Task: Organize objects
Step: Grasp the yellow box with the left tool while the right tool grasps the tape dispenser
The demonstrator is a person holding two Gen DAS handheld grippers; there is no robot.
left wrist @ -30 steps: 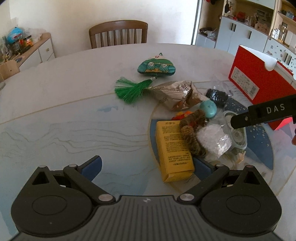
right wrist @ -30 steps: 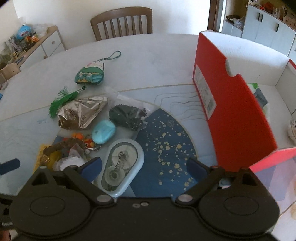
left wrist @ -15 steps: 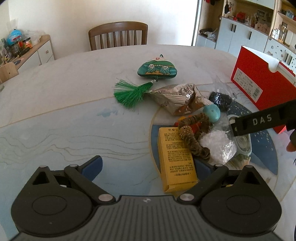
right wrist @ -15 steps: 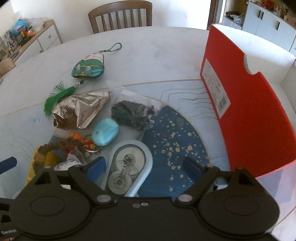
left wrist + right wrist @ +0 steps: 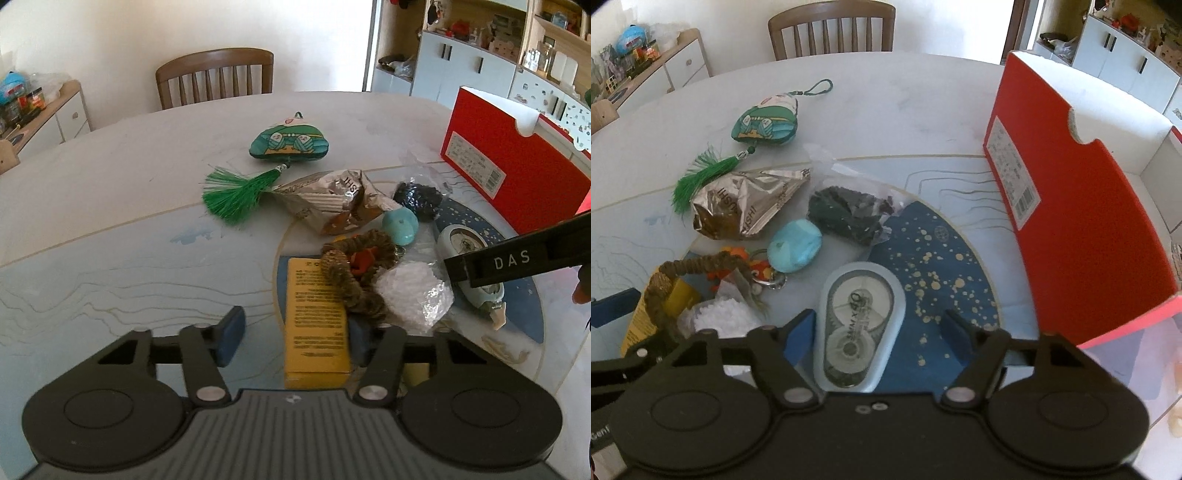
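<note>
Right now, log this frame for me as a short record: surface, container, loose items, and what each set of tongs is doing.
surface: round table with blue pattern
container: red box, open, on the right, white inside
left tongs: open, straddling the near end of the yellow box
right tongs: open, straddling the correction tape dispenser
other items: green tassel charm, foil packet, turquoise oval case, bag of dark bits, brown braided cord, white crystal bag
held: nothing

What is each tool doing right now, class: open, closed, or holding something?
Left tool: open, astride the yellow box.
Right tool: open, astride the tape dispenser.
</note>
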